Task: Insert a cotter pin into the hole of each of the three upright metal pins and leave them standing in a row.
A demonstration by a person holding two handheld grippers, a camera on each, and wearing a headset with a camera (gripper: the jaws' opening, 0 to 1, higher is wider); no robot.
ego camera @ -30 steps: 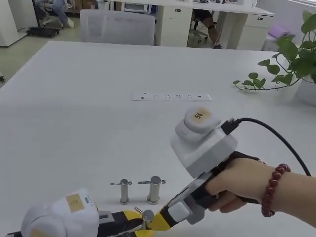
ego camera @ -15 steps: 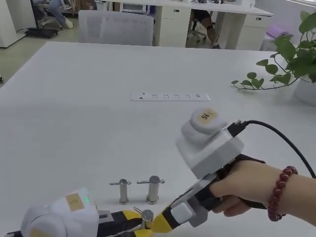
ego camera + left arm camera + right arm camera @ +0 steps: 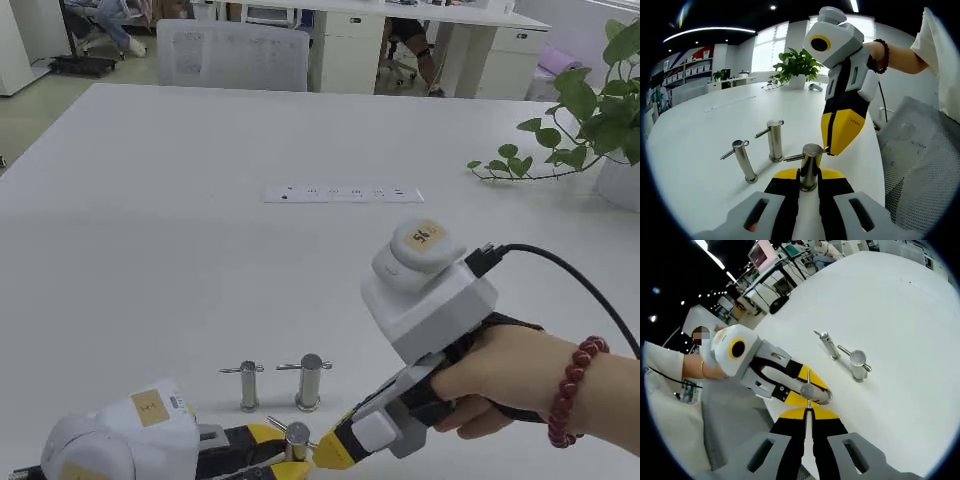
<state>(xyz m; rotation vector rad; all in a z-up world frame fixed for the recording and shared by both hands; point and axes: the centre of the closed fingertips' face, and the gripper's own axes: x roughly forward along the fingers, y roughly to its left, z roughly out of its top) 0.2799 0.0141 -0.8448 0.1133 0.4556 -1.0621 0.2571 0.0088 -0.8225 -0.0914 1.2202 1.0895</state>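
Note:
Two steel pins (image 3: 249, 385) (image 3: 309, 381) stand upright side by side, each with a cotter pin through its head. They also appear as the two pins (image 3: 743, 160) (image 3: 774, 140) in the left gripper view. My left gripper (image 3: 809, 175) (image 3: 285, 455) is shut on the third steel pin (image 3: 810, 161) (image 3: 297, 437), holding it upright on the table. A cotter pin (image 3: 792, 157) (image 3: 808, 376) pokes through its head. My right gripper (image 3: 808, 412) (image 3: 328, 455) is shut on that cotter pin's near end, its yellow tips against the pin head (image 3: 807, 390).
The white table (image 3: 200, 250) carries a white power strip (image 3: 343, 194) farther back. A potted plant (image 3: 590, 110) stands at the right edge. A grey chair (image 3: 235, 55) and desks lie beyond the far edge. A black cable (image 3: 570, 275) trails from the right gripper.
The right hand and gripper body have drifted slightly right and down. Both sets of jaws stay at the third pin, and the two standing pins have not moved.

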